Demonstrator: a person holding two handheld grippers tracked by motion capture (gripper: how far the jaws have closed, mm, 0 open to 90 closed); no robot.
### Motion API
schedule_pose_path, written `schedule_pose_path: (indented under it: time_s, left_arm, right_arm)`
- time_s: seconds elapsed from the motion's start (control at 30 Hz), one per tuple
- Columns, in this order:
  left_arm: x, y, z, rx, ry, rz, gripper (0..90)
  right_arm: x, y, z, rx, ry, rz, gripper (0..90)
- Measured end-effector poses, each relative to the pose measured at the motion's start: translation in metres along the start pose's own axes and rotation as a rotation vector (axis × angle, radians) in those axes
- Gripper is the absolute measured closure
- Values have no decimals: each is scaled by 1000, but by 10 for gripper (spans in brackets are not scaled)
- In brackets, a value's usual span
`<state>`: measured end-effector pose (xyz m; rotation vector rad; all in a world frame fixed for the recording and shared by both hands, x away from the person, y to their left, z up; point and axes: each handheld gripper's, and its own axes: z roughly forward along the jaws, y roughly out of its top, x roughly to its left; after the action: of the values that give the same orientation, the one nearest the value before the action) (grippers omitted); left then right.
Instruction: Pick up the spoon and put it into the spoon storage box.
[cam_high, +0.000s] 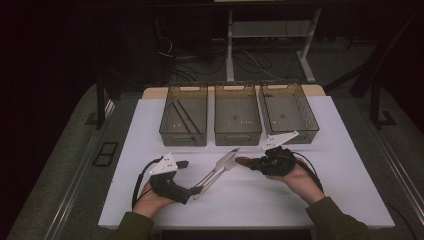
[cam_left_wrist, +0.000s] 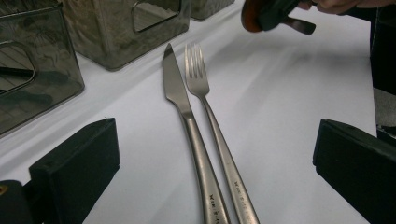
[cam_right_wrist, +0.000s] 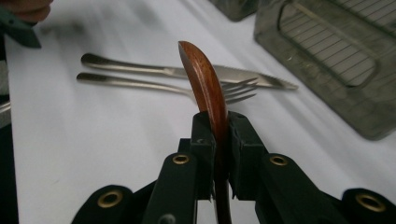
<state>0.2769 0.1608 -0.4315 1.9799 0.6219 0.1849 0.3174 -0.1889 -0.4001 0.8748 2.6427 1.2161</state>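
Your right gripper (cam_right_wrist: 216, 140) is pinching a curved reddish-brown wooden spoon (cam_right_wrist: 205, 88), edge-on between the pads, with the rounded end poking out past the jaws. In the high view you can see it sticking out leftward from the right gripper (cam_high: 256, 163), lifted a bit off the white table (cam_high: 280, 200) and close to the tips of the other cutlery.

Your left gripper (cam_high: 197, 190) has its jaws spread wide with nothing between the pads. The steel table knife (cam_left_wrist: 187, 126) and steel fork (cam_left_wrist: 210, 121) lie flat on the table straight ahead of it, side by side and touching or nearly so along the handles. Their long axes run away from that gripper, handles at the near-left, tips pointing far-right toward the bins. So the handle ends sit right between your open left jaws, lined up with the reach, not across it.

The three smoky see-through plastic bins (cam_high: 237, 120) sit in a row at the far side. The left bin looks like it has long dark sticks in it; can't tell what's in the other two.

My guess is the spoon goes to a bin next. The right bin (cam_high: 290, 112) is just beyond your right hand, so that hand is much nearer. The spoon's long axis points left, so you'd probably swing it toward the far side before dropping it.
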Motion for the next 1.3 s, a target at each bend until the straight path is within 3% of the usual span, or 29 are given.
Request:
schedule_pose_path:
  time_s: [0.37, 0.7, 1.07, 1.3]
  left_arm:
    - [-1, 0, 0, -4, 0, -1, 0]
    - [0, 0, 0, -13, 1, -5, 0]
    - [0, 1, -1, -18, -1, -6, 0]
    - [1, 1, -1, -29, -6, -10, 0]
  right_arm:
    - [-14, 15, -9, -62, -41, 63, 804]
    - [-23, 36, -17, -123, -74, 87, 805]
    - [-42, 64, -8, -140, -97, 136, 804]
    - [-59, 87, 2, -138, -141, 161, 804]
